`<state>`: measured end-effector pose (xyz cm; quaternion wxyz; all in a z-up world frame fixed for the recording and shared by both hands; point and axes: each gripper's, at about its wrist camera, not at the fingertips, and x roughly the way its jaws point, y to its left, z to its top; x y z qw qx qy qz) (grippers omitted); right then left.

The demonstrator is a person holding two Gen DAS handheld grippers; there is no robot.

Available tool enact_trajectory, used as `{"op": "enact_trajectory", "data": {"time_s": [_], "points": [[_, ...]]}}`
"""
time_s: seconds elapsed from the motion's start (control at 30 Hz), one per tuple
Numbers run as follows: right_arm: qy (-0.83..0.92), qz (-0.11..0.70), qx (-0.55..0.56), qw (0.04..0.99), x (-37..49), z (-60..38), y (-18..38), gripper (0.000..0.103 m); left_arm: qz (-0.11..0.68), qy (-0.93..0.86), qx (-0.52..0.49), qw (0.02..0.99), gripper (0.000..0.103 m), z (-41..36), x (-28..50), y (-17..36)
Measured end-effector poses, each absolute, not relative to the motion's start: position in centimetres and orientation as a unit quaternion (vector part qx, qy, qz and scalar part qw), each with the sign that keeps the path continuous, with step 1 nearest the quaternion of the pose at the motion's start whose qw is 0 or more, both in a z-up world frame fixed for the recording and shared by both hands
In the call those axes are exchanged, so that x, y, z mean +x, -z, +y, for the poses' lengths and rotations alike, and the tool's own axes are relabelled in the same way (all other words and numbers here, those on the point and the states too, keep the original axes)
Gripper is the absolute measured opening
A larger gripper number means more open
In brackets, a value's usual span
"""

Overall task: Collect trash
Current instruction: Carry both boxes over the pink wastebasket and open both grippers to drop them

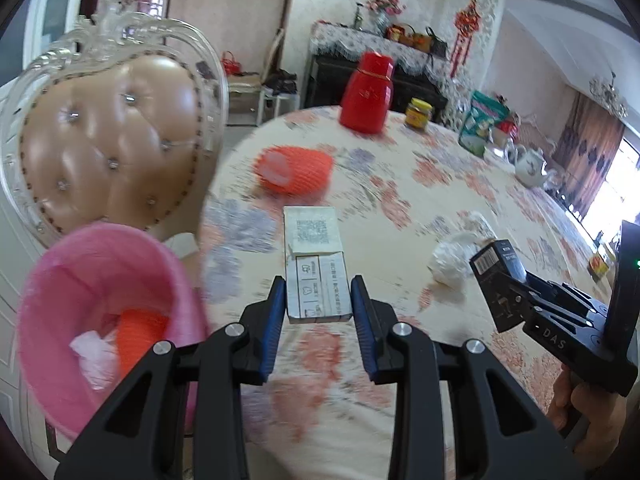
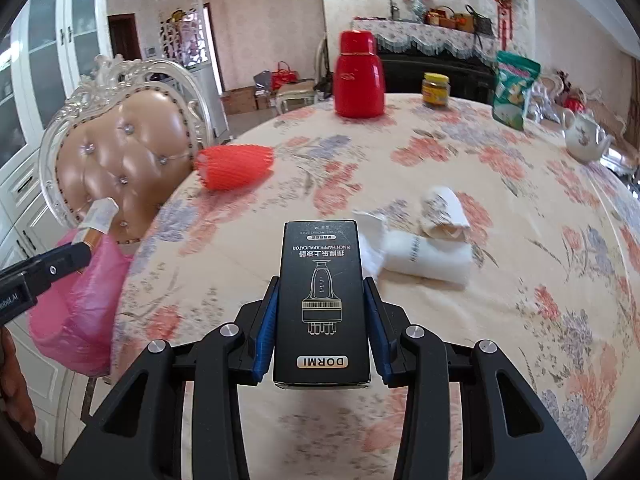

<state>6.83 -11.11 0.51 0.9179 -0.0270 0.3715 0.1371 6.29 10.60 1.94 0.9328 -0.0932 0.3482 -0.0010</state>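
Note:
My left gripper (image 1: pixel 319 294) is shut on a small white carton (image 1: pixel 316 264) and holds it above the table edge, right of the pink-lined trash bin (image 1: pixel 92 280). The bin holds an orange foam net and a plastic scrap. My right gripper (image 2: pixel 319 300) is shut on a black DORMI box (image 2: pixel 320 300) over the floral table. It also shows in the left wrist view (image 1: pixel 500 280). An orange foam net (image 2: pixel 236 166) lies near the table's left edge. Crumpled white paper (image 2: pixel 424 256) lies right of the black box.
A tufted beige chair (image 2: pixel 120 152) stands behind the bin. A red thermos (image 2: pixel 358 76), a yellow-lidded jar (image 2: pixel 436 88), a green snack bag (image 2: pixel 514 88) and a white teapot (image 2: pixel 586 138) stand at the far side of the floral tablecloth (image 2: pixel 520 320).

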Motion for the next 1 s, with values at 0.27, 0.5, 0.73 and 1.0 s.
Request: {"op": "enact_trajectory", "data": {"time_s": [0.27,0.5,0.73,1.0], "points": [[-0.18,0.36,-0.046,0.914,6.0,-5.9,-2.3,0.039,0.322,-0.038,-0.112,0.939,0.032,16.5,3.0,-3.5],[-0.217,0.355,-0.063,0.907,5.5,-1.0,-3.0,0.039,0.314,-0.072,-0.126,0.938,0.032,21.1,0.6,-3.5],[-0.255,0.355,-0.075,0.896,5.1,3.4,-3.4,0.039,0.309,-0.099,-0.14,0.935,0.032,24.6,-1.2,-3.3],[-0.296,0.352,-0.093,0.883,4.8,8.4,-3.7,0.039,0.305,-0.125,-0.155,0.931,0.032,27.9,-2.5,-3.0]]}}
